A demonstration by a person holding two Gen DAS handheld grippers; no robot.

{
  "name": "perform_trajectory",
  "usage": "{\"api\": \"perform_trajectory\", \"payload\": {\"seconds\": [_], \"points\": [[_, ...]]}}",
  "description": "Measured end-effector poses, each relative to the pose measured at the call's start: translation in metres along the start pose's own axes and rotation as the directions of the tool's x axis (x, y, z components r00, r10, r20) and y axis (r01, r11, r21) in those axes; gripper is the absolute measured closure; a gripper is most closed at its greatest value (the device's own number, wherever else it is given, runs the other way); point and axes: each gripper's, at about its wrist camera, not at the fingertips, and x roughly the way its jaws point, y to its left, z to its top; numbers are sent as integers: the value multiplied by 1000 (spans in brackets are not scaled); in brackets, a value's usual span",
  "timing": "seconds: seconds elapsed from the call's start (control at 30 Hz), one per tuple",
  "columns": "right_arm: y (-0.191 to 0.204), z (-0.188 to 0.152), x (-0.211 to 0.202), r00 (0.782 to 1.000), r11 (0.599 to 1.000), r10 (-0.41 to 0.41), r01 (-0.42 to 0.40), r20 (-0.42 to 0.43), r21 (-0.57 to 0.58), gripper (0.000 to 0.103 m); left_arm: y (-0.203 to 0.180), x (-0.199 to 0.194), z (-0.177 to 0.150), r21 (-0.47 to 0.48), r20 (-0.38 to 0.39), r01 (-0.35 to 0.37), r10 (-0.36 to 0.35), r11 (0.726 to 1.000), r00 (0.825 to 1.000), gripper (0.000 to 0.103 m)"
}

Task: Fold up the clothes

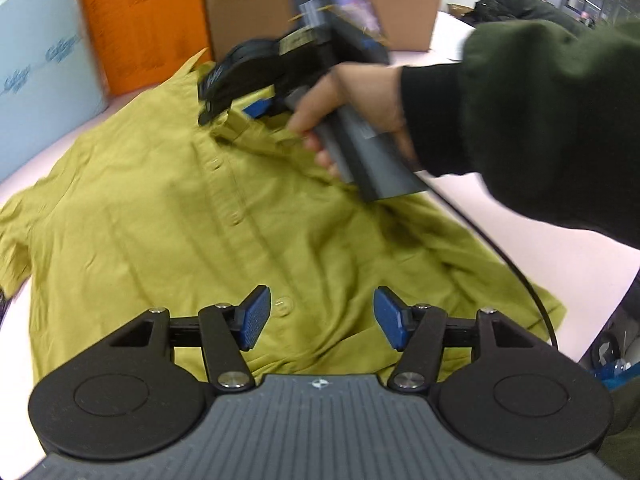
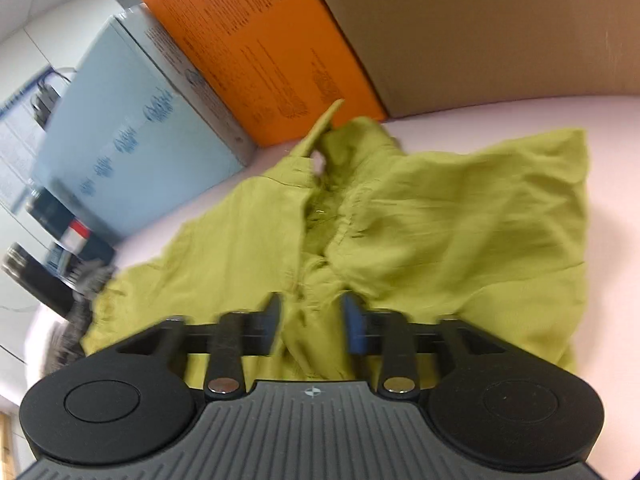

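An olive-yellow button shirt (image 1: 224,216) lies spread on the pale pink table, buttons up. My left gripper (image 1: 322,318) is open and empty, hovering over the shirt's lower placket. My right gripper (image 1: 244,114), held in a hand with a dark green sleeve, reaches in at the collar. In the right wrist view the shirt (image 2: 460,216) is bunched, and a fold of its fabric sits between the right gripper's (image 2: 310,324) blue pads, which stand partly closed around it.
An orange box (image 1: 140,20), a brown cardboard box (image 1: 320,0) and a light blue box (image 1: 40,80) stand along the far side. The same boxes show in the right wrist view (image 2: 260,48). Dark bottles (image 2: 52,240) stand at the left. Bare table (image 1: 540,248) lies to the right.
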Motion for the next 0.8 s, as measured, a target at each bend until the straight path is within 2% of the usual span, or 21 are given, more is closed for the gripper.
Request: {"api": "perform_trajectory", "payload": {"seconds": [0.07, 0.13, 0.17, 0.2, 0.3, 0.43, 0.57, 0.67, 0.73, 0.8], "points": [[5, 5, -20, 1000, 999, 24, -24, 15, -24, 50, 9, -5, -1, -7, 7, 0, 0, 1000, 1000, 45], [8, 10, -45, 998, 998, 39, -37, 44, -51, 42, 18, -6, 1, -5, 19, 0, 0, 1000, 1000, 44], [6, 8, -63, 997, 998, 39, -35, 69, -50, 32, 21, -7, 3, 0, 30, 1, -1, 1000, 1000, 44], [4, 4, -82, 995, 998, 36, -31, 96, -45, 26, 25, -10, 7, 9, 50, 2, -2, 1000, 999, 44], [-13, -9, -140, 988, 1000, 6, -5, 152, -5, 25, 37, -16, 28, 53, 126, -6, 0, 999, 992, 44], [-33, -42, -194, 991, 998, -66, 63, 113, 26, 25, 45, 8, 88, 189, 183, -51, 16, 981, 983, 44], [-28, -96, -230, 990, 992, -120, 121, 68, -16, 25, 45, 44, 152, 352, 217, -86, 8, 932, 976, 44], [-14, -135, -238, 991, 990, -132, 133, 30, -47, 25, 40, 83, 187, 516, 189, -12, -100, 856, 977, 44], [-5, -157, -241, 992, 991, -127, 127, 4, -48, 25, 34, 104, 206, 589, 144, 39, -152, 807, 978, 44], [1, -171, -242, 993, 993, -118, 118, -6, -17, 25, 30, 119, 225, 606, 110, 84, -188, 791, 976, 44]]}}
